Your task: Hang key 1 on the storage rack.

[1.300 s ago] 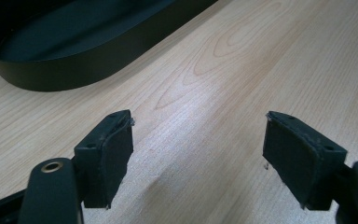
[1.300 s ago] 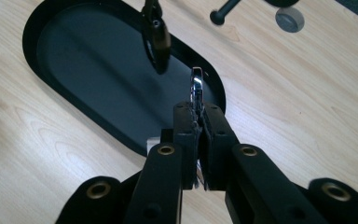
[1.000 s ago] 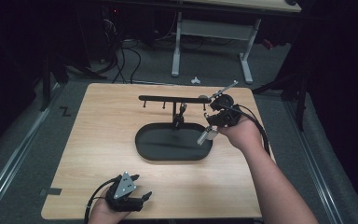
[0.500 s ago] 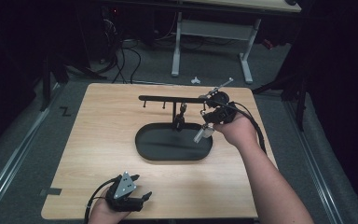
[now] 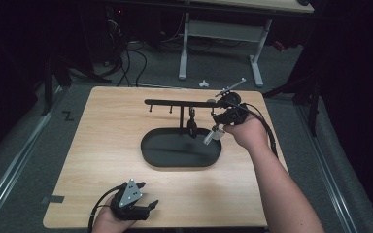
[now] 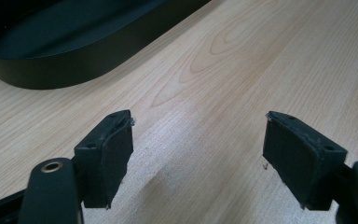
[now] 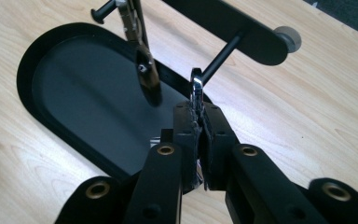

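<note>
A black stand has an oval tray base [image 5: 153, 156] and a horizontal bar [image 5: 170, 102] with short pegs. A dark tool [image 5: 192, 127] hangs from one peg [image 7: 103, 9] over the tray [image 7: 74, 93]. My right gripper [image 5: 217, 122] is by the bar's right end, shut on a slim silver metal tool [image 7: 196, 91]. The tool's ring end sticks up above the pads, right at the tip of another peg [image 7: 220, 57]. At the table's front edge, my left gripper [image 5: 148, 195] rests open, with bare wood between its pads [image 6: 109, 154].
The wooden table [image 5: 107, 145] stands on grey floor. Behind it are a white desk frame [image 5: 221, 36] and loose cables [image 5: 131, 58]. A small white object [image 5: 204, 83] lies on the floor beyond the far edge. The tray's wall [image 6: 74, 72] lies ahead of the left gripper.
My right gripper has edged slightly left toward the bar's end, still clamped on the silver tool. The left gripper has stayed put.
</note>
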`<state>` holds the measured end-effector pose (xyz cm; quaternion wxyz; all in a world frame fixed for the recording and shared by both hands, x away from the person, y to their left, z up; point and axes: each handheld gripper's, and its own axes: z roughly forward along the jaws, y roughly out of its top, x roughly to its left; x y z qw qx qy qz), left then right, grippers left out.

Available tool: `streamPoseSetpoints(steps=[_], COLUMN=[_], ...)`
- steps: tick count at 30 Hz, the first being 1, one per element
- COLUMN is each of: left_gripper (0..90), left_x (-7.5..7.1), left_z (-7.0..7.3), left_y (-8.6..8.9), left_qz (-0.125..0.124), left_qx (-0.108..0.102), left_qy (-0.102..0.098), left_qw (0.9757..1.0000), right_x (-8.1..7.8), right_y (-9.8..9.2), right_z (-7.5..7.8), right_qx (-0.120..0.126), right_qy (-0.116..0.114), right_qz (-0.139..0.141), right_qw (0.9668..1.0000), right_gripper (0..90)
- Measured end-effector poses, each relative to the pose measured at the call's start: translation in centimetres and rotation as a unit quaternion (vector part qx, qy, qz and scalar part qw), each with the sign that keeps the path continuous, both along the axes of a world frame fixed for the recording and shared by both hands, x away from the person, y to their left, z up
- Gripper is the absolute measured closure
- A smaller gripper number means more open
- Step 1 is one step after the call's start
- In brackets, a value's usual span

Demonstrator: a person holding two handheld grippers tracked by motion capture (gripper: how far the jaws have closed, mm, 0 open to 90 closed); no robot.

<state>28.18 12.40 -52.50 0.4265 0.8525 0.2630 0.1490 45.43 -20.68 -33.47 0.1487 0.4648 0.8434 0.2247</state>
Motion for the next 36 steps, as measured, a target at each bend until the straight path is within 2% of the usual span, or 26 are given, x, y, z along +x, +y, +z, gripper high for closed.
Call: streamPoseSetpoints(steps=[8, 11, 16, 22, 27, 36], left_gripper=[24.7, 24.7, 24.6, 24.7, 24.7, 24.7], left_x=[0.0, 0.0, 0.0, 0.0, 0.1, 0.1], left_z=[0.0, -0.1, -0.1, -0.1, -0.1, -0.1], left_y=[-0.1, 0.0, 0.0, 0.0, 0.1, 0.2], left_qz=[-0.001, 0.000, 0.000, 0.000, 0.001, 0.003], left_qx=[0.000, -0.001, 0.000, 0.000, 0.000, 0.000], left_qy=[0.000, 0.002, 0.004, 0.006, 0.006, 0.005], left_qw=[1.0000, 1.0000, 1.0000, 1.0000, 1.0000, 1.0000], right_x=[0.3, 0.5, 0.6, 1.0, 1.4, 0.7], right_y=[-0.2, -0.5, -0.5, -0.5, -0.6, -1.4], right_z=[-0.3, -0.6, -1.0, -1.4, -2.0, -3.3], right_qx=[0.006, 0.015, 0.009, -0.001, -0.008, 0.007], right_qy=[-0.005, -0.010, -0.021, -0.025, -0.023, -0.021], right_qz=[0.000, -0.005, -0.001, -0.011, -0.027, -0.037], right_qw=[1.0000, 0.9998, 0.9997, 0.9996, 0.9993, 0.9991], right_gripper=[86.1, 85.2, 84.4, 82.4, 74.4, 57.7])
